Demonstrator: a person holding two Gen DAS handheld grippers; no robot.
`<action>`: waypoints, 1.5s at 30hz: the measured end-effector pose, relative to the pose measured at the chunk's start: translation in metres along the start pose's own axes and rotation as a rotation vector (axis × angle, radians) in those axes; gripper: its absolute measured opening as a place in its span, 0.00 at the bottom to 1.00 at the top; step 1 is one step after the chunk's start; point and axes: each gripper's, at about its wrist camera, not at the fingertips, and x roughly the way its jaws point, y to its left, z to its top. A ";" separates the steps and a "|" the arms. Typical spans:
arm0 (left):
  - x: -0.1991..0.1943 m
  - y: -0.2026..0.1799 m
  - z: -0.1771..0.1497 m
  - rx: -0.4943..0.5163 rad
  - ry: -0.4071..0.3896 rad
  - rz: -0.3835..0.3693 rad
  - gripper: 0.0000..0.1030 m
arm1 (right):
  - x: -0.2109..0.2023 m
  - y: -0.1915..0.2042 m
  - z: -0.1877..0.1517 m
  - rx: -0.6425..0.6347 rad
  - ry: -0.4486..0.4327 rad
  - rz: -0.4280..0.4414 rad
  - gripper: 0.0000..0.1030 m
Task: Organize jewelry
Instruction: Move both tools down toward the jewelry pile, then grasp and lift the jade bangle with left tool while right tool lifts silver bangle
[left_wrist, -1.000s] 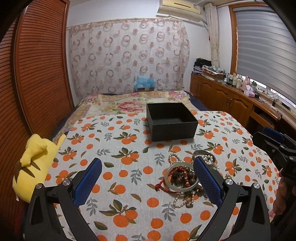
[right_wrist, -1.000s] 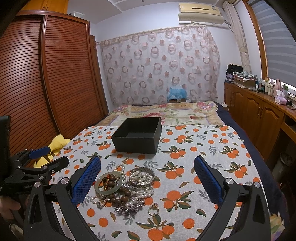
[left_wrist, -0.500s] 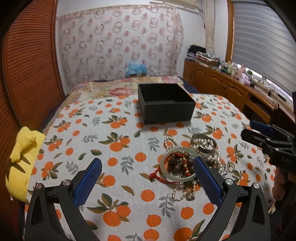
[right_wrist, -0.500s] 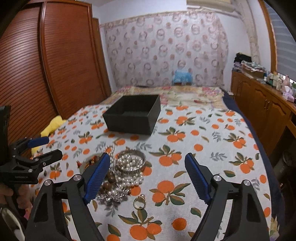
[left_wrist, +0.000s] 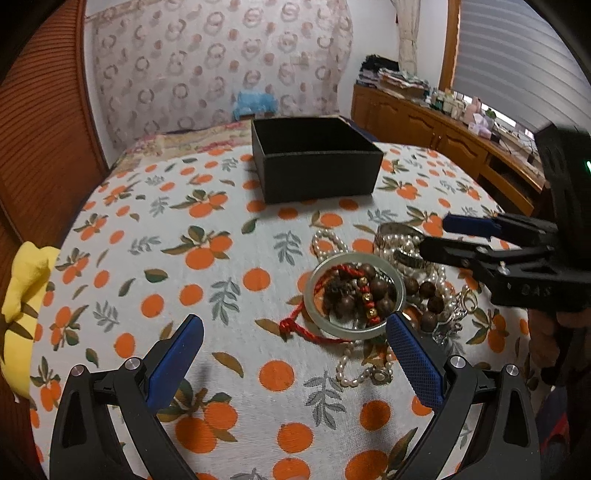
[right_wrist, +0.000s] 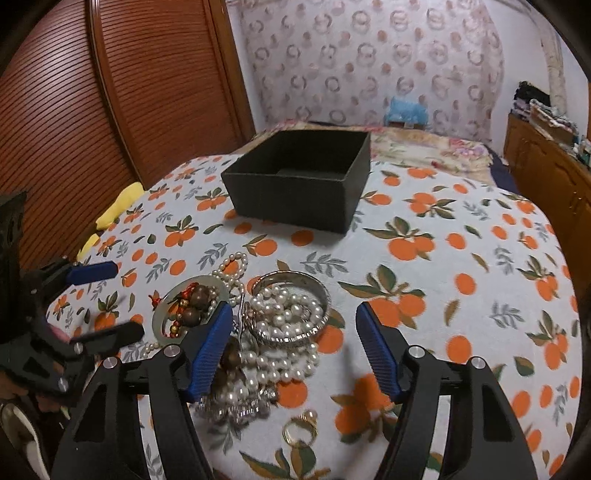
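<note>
A heap of jewelry lies on the orange-print cloth: a pale jade bangle (left_wrist: 354, 293) around brown and red beads, a silver bangle (right_wrist: 291, 308) filled with pearl strands, and a gold ring (right_wrist: 300, 430) at the near edge. An open, empty black box (left_wrist: 316, 162) stands behind the heap; it also shows in the right wrist view (right_wrist: 299, 177). My left gripper (left_wrist: 295, 360) is open, low over the cloth, its right finger by the jade bangle. My right gripper (right_wrist: 295, 349) is open, its jaws astride the silver bangle and pearls.
A yellow plush toy (left_wrist: 22, 306) lies at the cloth's left edge. A wooden slatted wardrobe (right_wrist: 110, 92) stands on the left and a low wooden cabinet (left_wrist: 443, 136) with clutter on the right. The bed extends behind the box.
Both grippers have moved forward and down toward the heap. The right gripper has narrowed somewhat and now straddles the silver bangle. The jewelry has not moved.
</note>
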 end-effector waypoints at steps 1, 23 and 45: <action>0.001 0.000 0.000 0.003 0.005 -0.004 0.93 | 0.003 -0.001 0.002 0.001 0.012 0.004 0.69; 0.034 -0.012 0.015 0.052 0.100 -0.166 0.93 | 0.007 -0.008 0.005 -0.025 0.038 0.003 0.58; 0.029 -0.014 0.031 0.097 0.017 -0.186 0.67 | -0.010 -0.018 0.017 -0.021 -0.024 -0.042 0.58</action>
